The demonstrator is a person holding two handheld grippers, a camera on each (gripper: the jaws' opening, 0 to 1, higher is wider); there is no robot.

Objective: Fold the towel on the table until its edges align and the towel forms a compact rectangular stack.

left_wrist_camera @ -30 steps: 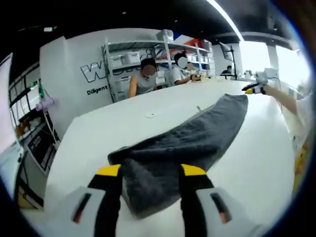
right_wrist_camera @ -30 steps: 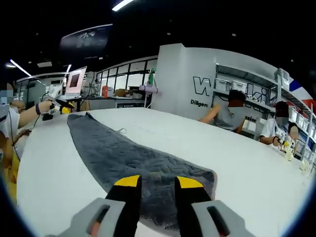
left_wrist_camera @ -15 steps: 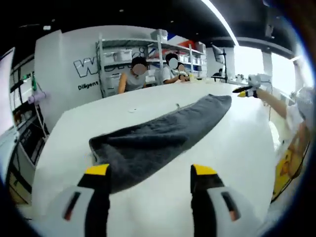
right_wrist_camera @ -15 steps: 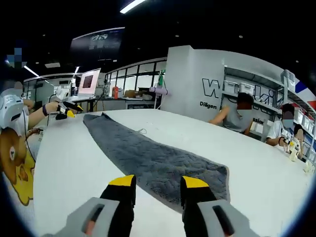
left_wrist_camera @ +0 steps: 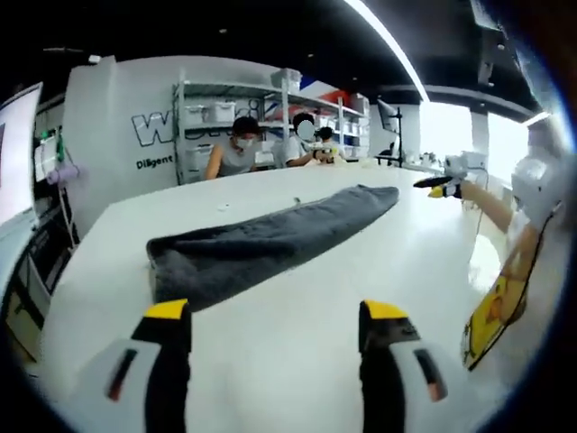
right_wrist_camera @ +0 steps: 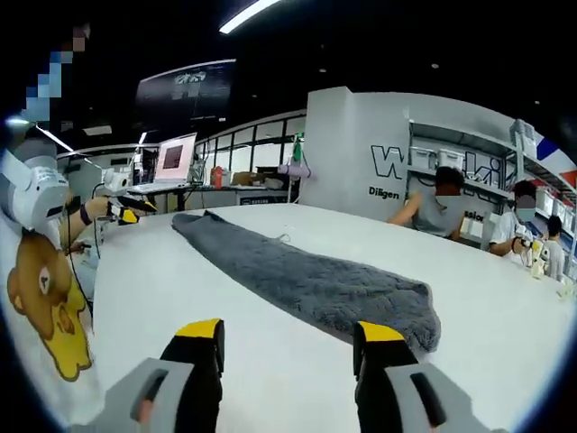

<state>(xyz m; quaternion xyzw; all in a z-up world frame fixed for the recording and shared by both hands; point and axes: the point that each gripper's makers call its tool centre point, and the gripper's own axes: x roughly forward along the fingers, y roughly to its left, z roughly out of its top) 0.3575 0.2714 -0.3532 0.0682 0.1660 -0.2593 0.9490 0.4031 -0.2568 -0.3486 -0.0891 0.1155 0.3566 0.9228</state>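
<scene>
- So the dark grey quilted terry towel (left_wrist_camera: 270, 242) is lying flat on the big white table (left_wrist_camera: 297, 361), stretched out into one long narrow strip, nowhere near a compact stack yet.
- The left gripper (left_wrist_camera: 270, 316) sits just short of one short end of the towel. Its yellow-tipped jaws are spread wide apart with nothing between them, only bare tabletop.
- From there the strip's long axis runs away from the jaws and off to the right in the left gripper view, toward the far end where the other gripper (left_wrist_camera: 442, 185) shows in a hand out by the table edge.
- The right gripper (right_wrist_camera: 288, 332) is at the opposite short end (right_wrist_camera: 397, 311), again just shy of it, jaws gaping and empty. In the right gripper view the towel's length runs away up and to the left.
- So each gripper has its own end closest, and the towel lies lengthwise between the two. Neither one is touching cloth.
- My read: the next fold has to go along that long axis, one end carried over onto the other. Either end works since both are about equally near.
- That near left end looks a bit bunched and thick, so its corners may need squaring.
</scene>
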